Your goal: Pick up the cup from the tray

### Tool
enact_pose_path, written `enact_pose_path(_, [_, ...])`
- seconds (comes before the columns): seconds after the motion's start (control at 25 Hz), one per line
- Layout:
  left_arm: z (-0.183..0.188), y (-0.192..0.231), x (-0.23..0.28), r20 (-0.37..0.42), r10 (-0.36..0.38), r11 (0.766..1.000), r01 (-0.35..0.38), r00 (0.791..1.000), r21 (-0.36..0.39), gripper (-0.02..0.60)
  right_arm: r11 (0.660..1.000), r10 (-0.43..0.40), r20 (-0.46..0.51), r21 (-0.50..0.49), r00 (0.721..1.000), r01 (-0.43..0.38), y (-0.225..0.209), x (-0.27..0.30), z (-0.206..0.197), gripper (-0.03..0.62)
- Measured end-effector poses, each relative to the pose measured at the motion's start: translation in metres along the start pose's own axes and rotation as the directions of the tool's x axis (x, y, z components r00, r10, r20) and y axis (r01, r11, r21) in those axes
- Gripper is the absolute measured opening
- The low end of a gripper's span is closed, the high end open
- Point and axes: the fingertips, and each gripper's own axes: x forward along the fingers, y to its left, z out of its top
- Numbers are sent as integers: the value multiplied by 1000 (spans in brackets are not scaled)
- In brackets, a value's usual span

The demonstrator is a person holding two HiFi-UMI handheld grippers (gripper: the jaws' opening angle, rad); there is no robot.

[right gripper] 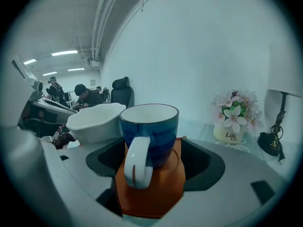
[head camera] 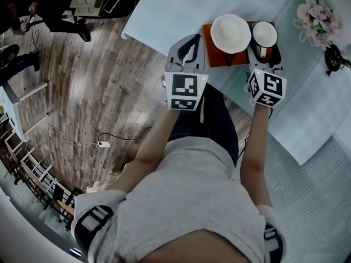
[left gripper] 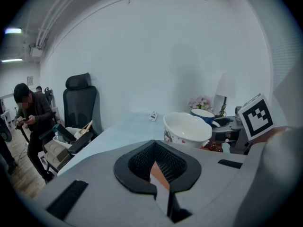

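Head view first: the pale blue table (head camera: 175, 10) fills the top of the shot. At its near edge lies the orange tray (head camera: 208, 47), carrying two pieces of crockery side by side. The person stands right up against that edge with both tools reaching over it.

On to the tools. The left gripper (head camera: 191, 41) is parked over the tray's left end beside the white bowl (head camera: 230, 33). Its own view shows the jaws drawn together, with nothing between them but a sliver of orange tray seen through the hollow of the pads, so it looks like a bystander for now. The right gripper (head camera: 265, 49) is the one doing the work. Its jaws stand wide, one on either side of the blue cup (head camera: 264, 33).

Now the right gripper view, and this is the telling picture. The cup stands upright on the tray, square in the middle of the opening, with dark gaps showing on both sides between it and the pads. So nothing is pressing on it. Its white handle (right gripper: 137, 167) points straight back at the camera, and the bowl sits just to its left.

So where are we? The approach looks done and the alignment looks good, with the cup framed. I'd say the squeeze and the lift are both left to do, because the cup rests fully on the tray. The bowl is close by, so the lift wants to go straight up.
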Motion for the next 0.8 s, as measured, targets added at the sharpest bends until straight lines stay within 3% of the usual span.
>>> enact_pose_path(0.32, [-2,-3,2,-15,-1,1000,0,1000,-12,6,995,92,-10,-30,996,-92,4,5,1,322])
enact_pose_path(0.8, [0,-8,6,-15,-8,1000,8,1000,-3,6,998,60,13,12,998,-60,1,-11,2,299])
